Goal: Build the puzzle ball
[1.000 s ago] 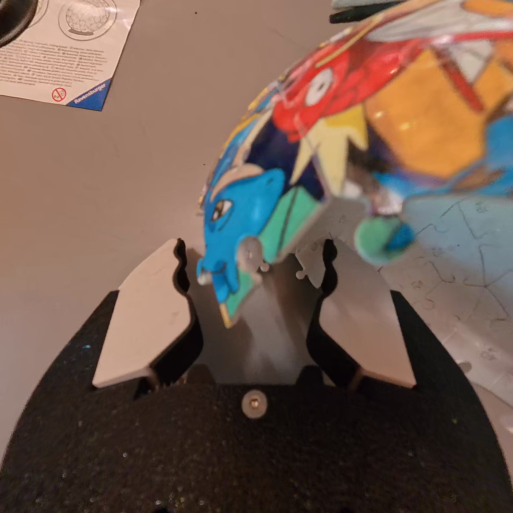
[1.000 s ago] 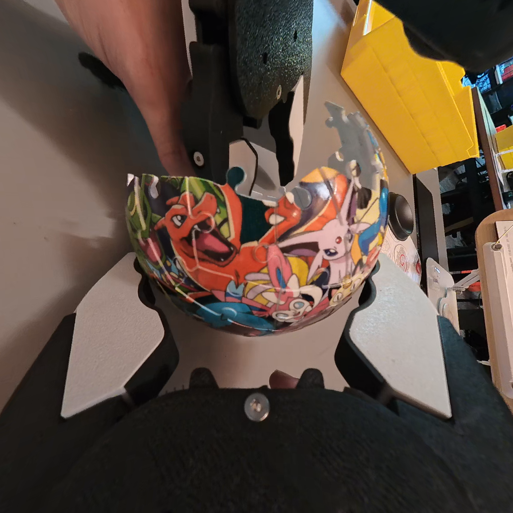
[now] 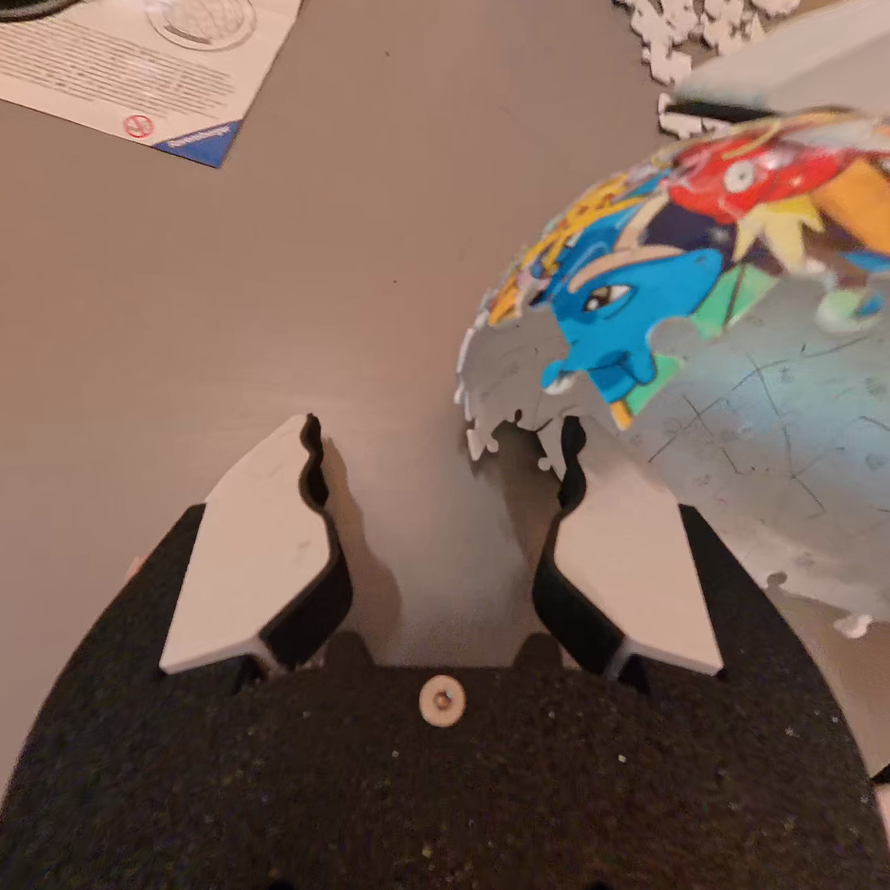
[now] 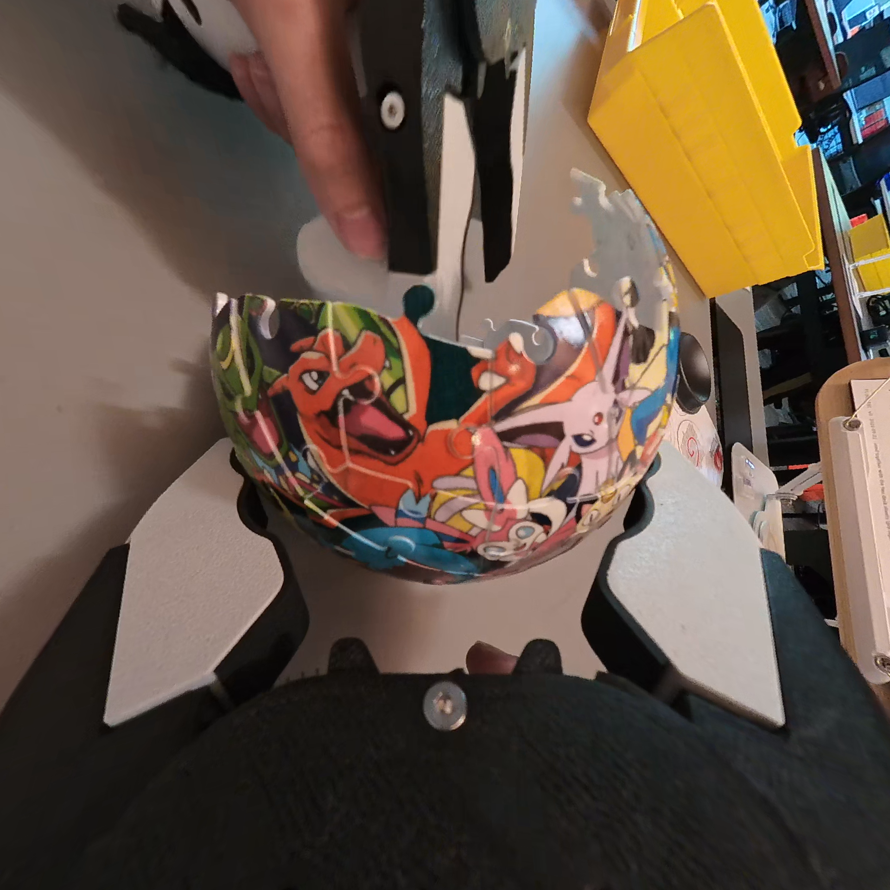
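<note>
Bare surface (image 3: 337,289) is left free ahead of left tongs (image 3: 443,452). Right side is blocked by puzzle ball (image 3: 722,361); instruction sheet (image 3: 144,72) lies far left, loose pieces (image 3: 674,38) far right.

Opposed close wrist views, shared puzzle ball (image 3: 722,337)

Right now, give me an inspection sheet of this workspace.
Surface: grey table, bare in the middle.
Job's things: half-built puzzle ball; loose white pieces at the far edge.
Clutter: leaflet; yellow bins.
Grippers: right tongs shut on the ball; left tongs open, empty, at the ball's rim.
Cables: nothing seen.
Surroundings: shelving beyond the table.
</note>
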Demonstrator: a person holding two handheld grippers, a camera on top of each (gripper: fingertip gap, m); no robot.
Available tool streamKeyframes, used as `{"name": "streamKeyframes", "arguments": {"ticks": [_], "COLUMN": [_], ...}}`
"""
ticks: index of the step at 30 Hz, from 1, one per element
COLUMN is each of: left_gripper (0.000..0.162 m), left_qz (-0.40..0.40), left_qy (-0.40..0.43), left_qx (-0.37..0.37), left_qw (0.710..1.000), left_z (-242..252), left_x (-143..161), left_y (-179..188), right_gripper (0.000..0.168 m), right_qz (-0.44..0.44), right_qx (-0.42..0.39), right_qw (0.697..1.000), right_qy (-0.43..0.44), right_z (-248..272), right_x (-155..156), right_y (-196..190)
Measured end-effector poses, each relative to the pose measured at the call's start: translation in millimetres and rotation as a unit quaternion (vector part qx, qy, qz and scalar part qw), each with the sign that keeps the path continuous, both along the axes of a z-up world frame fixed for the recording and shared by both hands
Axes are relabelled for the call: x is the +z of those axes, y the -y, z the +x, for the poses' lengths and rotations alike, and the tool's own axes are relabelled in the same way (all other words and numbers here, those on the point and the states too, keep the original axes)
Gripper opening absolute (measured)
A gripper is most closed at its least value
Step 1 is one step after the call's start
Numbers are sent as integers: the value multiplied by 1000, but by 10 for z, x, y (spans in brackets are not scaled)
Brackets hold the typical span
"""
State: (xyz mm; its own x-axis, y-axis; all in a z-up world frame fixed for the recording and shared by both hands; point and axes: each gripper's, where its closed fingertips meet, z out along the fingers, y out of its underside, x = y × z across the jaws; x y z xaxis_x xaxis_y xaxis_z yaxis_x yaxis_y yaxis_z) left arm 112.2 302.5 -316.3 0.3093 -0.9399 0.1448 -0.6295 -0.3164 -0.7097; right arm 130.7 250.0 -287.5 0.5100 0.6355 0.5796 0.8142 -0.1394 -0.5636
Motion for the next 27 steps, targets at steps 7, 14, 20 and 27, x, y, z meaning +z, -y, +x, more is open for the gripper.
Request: {"name": "streamKeyframes", "arguments": {"ticks": [7, 14, 20, 27], "left_gripper": [96, 90, 79, 85], "left_qz": [65, 43, 46, -22], "left_qy": [-61, -72, -57, 29], "left_qx": [-9, -20, -15, 28], "left_qw": [996, 996, 997, 999], "left_z": [81, 89, 98, 73], "left_x": [-153, -167, -154, 59], "left_y": [-4, 41, 76, 9], "right_gripper": [145, 146, 146, 146], "right_qz": [0, 8, 5, 6], "right_qx": [-3, -1, -3, -3], "right_qw": [1000, 999, 1000, 1000], "right_qy": [-7, -31, -29, -24], "right_z": [11, -25, -6, -5], "right_x": [-2, 13, 7, 8], "right_y": [-1, -34, -28, -26]}}
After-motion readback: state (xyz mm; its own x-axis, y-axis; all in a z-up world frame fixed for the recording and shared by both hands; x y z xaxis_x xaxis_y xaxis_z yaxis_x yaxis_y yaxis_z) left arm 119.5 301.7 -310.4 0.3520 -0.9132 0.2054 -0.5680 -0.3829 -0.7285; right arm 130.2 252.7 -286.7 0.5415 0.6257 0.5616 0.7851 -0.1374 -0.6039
